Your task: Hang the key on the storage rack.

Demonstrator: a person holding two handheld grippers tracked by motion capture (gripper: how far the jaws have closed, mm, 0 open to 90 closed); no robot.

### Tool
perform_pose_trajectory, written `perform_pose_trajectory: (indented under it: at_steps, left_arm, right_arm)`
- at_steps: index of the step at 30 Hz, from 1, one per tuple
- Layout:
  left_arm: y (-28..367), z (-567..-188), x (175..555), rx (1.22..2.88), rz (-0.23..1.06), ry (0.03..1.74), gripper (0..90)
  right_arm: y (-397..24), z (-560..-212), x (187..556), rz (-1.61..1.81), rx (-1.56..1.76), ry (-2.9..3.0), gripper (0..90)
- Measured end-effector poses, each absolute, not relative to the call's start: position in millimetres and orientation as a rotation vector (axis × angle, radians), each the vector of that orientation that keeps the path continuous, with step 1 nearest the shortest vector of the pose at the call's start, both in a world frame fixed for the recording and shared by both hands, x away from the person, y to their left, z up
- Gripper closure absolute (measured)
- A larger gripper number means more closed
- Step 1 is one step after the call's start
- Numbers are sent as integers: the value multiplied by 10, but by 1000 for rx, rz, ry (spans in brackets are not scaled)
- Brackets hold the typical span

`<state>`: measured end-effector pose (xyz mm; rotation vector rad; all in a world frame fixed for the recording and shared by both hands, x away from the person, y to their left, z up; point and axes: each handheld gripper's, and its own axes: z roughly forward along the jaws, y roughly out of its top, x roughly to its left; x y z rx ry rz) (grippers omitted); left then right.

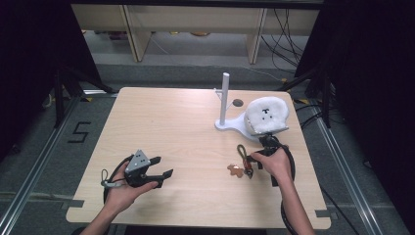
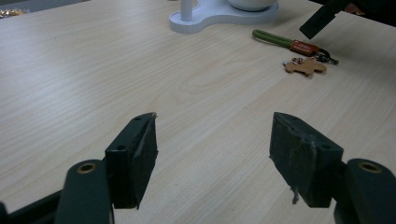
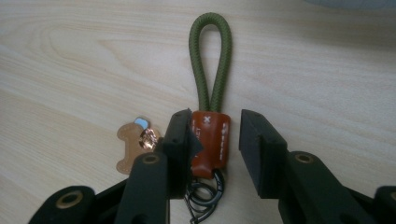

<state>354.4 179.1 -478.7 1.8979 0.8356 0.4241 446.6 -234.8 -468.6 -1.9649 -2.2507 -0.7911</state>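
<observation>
The right gripper [image 3: 215,140] is hanging over the keychain [image 3: 211,93], which is lying on the table [image 1: 171,122] at the lower right of the high view, near the white stand [image 1: 230,122]. Its jaws are standing partly open around the brown leather tab: one pad is touching it, the other is just clear. The left gripper [image 2: 212,154], at the lower left, is standing wide open and holding nothing.

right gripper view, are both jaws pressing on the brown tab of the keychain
No: the right gripper has one jaw against the brown tab, while a gap separates the other jaw from it.
</observation>
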Motion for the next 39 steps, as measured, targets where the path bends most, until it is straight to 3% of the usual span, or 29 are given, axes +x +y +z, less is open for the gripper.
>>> perform_pose_trajectory:
  at_steps: [10, 25, 39]
  left_arm:
    - [1771, -4788, 3536, 1907, 426, 828, 319]
    - [1786, -4804, 3542, 1903, 424, 825, 333]
    - [1700, -4603, 3671, 1809, 381, 809, 414]
  right_arm:
    - [-2264, -4809, 4514, -686, -1972, -2336, 646]
    - [-2181, -4819, 4479, -685, -1955, -2341, 788]
    - [-2260, -4653, 4194, -1183, -1799, -2367, 796]
